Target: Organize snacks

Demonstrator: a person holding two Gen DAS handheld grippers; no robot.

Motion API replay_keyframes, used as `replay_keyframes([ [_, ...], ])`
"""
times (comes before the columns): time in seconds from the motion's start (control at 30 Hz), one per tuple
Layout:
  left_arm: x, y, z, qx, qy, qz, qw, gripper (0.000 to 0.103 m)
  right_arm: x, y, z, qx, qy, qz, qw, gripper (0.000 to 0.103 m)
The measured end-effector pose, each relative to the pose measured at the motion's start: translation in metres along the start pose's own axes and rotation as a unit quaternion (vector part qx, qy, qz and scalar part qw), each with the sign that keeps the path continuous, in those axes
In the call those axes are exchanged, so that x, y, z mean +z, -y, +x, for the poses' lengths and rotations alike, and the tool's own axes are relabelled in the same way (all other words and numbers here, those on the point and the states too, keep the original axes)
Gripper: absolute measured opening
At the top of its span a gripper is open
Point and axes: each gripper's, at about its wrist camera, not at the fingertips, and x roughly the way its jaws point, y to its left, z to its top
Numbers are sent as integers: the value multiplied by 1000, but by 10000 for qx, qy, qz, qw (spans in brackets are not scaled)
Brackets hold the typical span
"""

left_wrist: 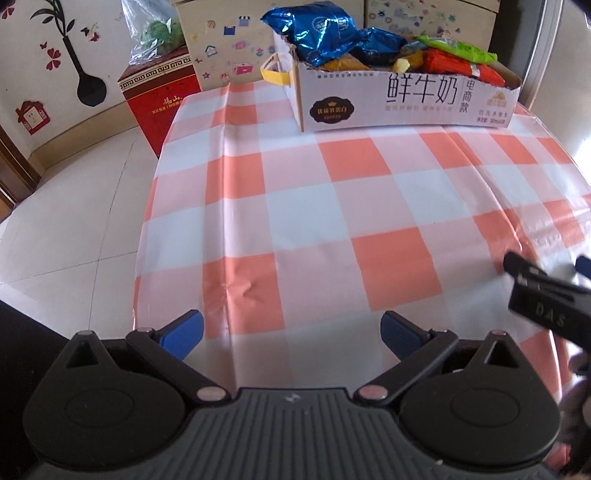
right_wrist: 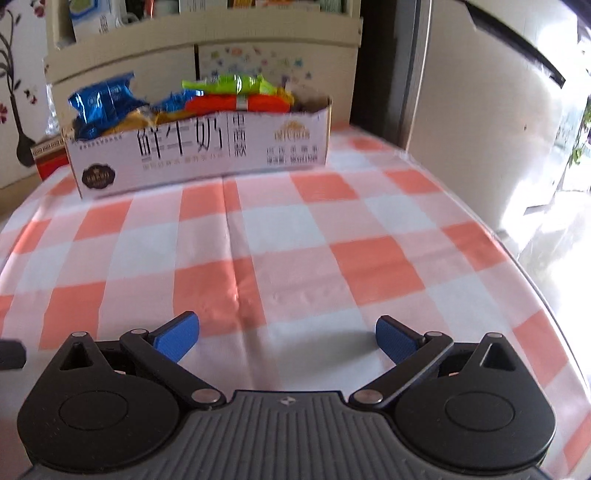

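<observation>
A white cardboard milk box (left_wrist: 406,101) (right_wrist: 199,155) stands at the far end of the checked table. It is heaped with snack packs: blue foil bags (left_wrist: 314,31) (right_wrist: 99,105), an orange-red pack (left_wrist: 461,66) (right_wrist: 236,103) and a green pack (left_wrist: 458,48) (right_wrist: 232,84). My left gripper (left_wrist: 291,336) is open over the near table edge, with nothing between its blue pads. My right gripper (right_wrist: 287,338) is also open and empty, low over the cloth; it shows in the left wrist view at the right edge (left_wrist: 543,273).
An orange-and-white checked cloth (left_wrist: 332,206) (right_wrist: 295,240) covers the table. A red carton (left_wrist: 162,99) with a plastic bag on top stands on the floor at the left. Sticker-covered cabinets (right_wrist: 273,70) are behind the box. A pale glossy surface (right_wrist: 480,110) rises at the right.
</observation>
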Motion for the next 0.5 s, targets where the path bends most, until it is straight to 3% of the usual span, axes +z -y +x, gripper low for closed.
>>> replay_keyframes([
  [0.17, 0, 0, 0, -17, -2, -31, 10000, 101, -2, -1, 10, -17, 523, 8, 9986, 103],
  [0.5, 8, -3, -3, -91, 5, -209, 9997, 101, -2, -4, 12, -26, 556, -6, 9984, 103],
])
